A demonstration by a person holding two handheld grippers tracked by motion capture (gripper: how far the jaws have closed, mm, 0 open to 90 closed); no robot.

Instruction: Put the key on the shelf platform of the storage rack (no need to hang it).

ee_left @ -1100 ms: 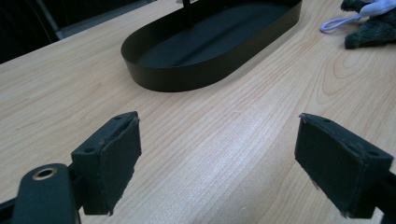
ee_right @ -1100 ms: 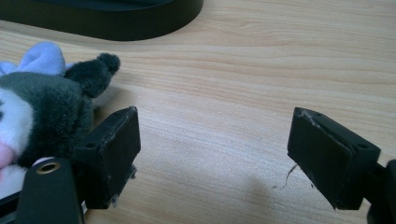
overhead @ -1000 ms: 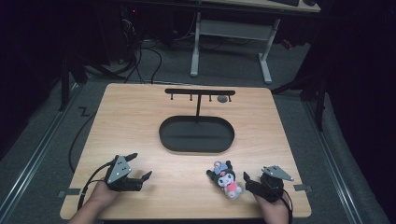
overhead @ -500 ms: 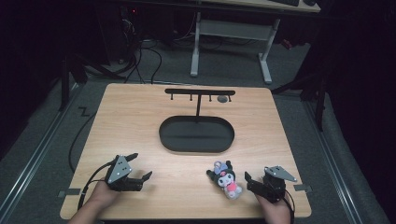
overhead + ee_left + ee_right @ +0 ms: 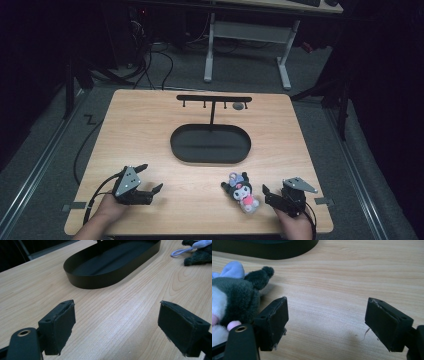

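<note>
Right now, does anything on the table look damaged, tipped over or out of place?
Only the plush toy stands out: it lies flat on the table near the right gripper, not in the black tray. The right fingers look slightly frayed. Nothing is spilled.

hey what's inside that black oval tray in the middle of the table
The black oval tray holds nothing but the thin post rising from its far side. The near wall hides a strip of its floor.
</note>
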